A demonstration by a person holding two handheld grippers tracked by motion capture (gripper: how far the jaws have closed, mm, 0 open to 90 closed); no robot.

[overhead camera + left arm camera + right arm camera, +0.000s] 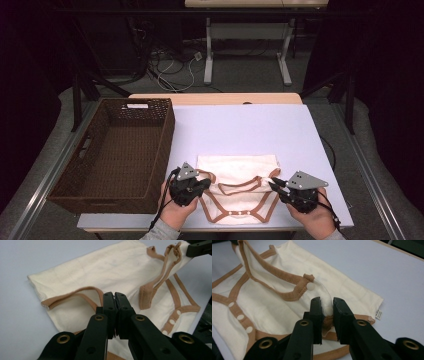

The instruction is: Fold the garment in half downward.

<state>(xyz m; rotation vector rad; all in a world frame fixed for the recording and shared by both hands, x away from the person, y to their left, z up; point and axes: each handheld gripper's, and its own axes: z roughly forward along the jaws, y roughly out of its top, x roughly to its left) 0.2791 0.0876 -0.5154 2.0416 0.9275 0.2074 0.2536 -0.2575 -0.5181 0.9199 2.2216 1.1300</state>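
A cream bodysuit (237, 170) with brown trim lies flat near the table's front edge, snap flap toward me. My left gripper (206, 184) is at its left shoulder. In the left gripper view the jaws (115, 293) are pressed together on the brown trim (75, 293) of the bodysuit (100, 267). My right gripper (274, 184) is at the right shoulder. Its jaws (327, 300) pinch cream fabric and a white snap of the bodysuit (274, 307). The right shoulder strap (162, 272) is lifted off the cloth.
A dark brown wicker basket (167, 145) stands on the left of the white table (240, 125), right beside the left hand. Behind the table are a desk frame and loose cables on the floor.
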